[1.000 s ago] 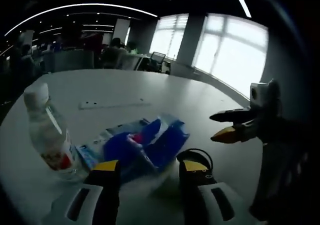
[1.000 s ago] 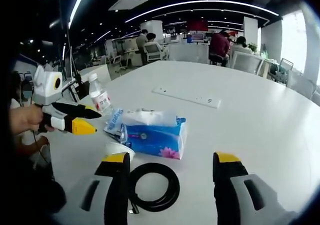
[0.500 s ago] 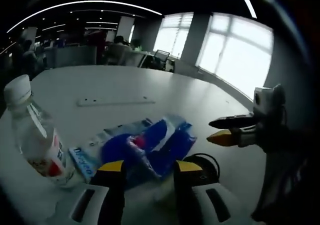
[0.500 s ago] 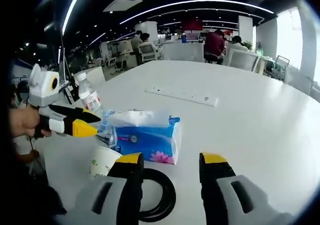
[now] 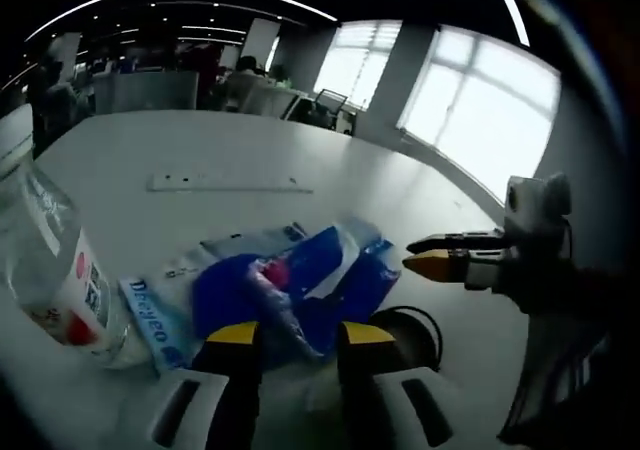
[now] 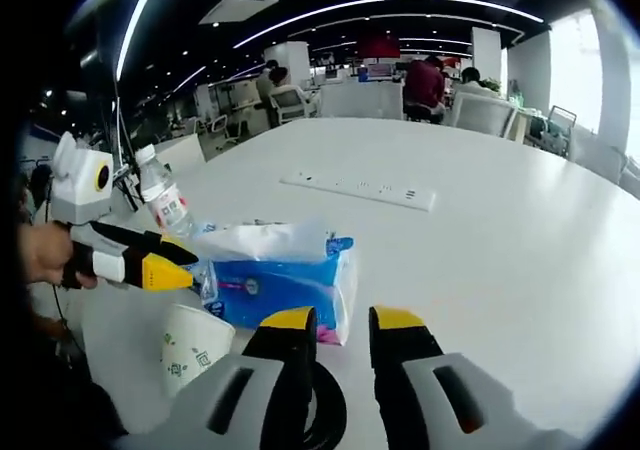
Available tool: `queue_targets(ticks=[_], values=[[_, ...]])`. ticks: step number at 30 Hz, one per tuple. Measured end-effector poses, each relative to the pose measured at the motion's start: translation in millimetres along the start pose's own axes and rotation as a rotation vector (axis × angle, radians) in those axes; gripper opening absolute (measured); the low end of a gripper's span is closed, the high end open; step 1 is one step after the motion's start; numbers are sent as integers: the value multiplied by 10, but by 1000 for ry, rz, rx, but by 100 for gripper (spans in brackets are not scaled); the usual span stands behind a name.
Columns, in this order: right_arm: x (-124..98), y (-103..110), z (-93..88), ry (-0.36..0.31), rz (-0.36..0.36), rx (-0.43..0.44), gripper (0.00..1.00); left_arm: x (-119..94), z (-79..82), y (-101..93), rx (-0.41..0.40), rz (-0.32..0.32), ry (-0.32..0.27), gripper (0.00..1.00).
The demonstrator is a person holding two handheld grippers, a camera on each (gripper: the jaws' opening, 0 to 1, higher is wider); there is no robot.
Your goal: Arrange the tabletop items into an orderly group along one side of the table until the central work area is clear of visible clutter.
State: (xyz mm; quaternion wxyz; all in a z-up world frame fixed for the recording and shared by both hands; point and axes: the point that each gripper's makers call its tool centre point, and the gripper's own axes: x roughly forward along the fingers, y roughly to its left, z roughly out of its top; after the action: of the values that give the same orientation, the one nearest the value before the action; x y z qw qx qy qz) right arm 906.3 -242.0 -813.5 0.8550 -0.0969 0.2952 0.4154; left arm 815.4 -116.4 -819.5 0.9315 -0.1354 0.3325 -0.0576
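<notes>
Tissues were what you had ahead of both claws: the blue tissue pack (image 6: 290,280) lay flat on the white worktop (image 6: 480,230), its long axis running across the right gripper view, white sheet puffed out of the top. In the left gripper view the tissue pack (image 5: 320,280) lay end-on, pointing away from your left claw (image 5: 292,335) toward the far edge of the worktop.

Your left claw had its yellow-tipped jaws narrowed to a small gap just short of the pack, gripping nothing. Your right claw (image 6: 335,322) was likewise nearly pressed together, a thin gap between the tips, holding nothing, just beside the near end of the pack.

A clear water bottle (image 5: 50,270) stood upright near the worktop's edge, close to a flat blue-and-white packet (image 5: 155,310) that touched the pack. A paper cup (image 6: 195,345) stood near the pack, and a black cable coil (image 5: 410,330) lay on the worktop against the near side. A white power strip (image 6: 360,188) lay well apart, toward the far edge. People sat at desks beyond.
</notes>
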Motion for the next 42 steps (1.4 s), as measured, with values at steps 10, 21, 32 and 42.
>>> queue_targets(ticks=[10,21,32,42], values=[[99,10,-54,27,1,-12,1,107,-59,7,-58,-24,24,11],[17,-5,-80,10,-9,-27,0,89,-2,-25,-13,-26,2,0],[-94,6,15,-31,-30,-30,0,24,134,-96,25,-44,-30,0],[-101,58,10,-28,-24,-9,0,54,25,10,-51,-14,28,1]])
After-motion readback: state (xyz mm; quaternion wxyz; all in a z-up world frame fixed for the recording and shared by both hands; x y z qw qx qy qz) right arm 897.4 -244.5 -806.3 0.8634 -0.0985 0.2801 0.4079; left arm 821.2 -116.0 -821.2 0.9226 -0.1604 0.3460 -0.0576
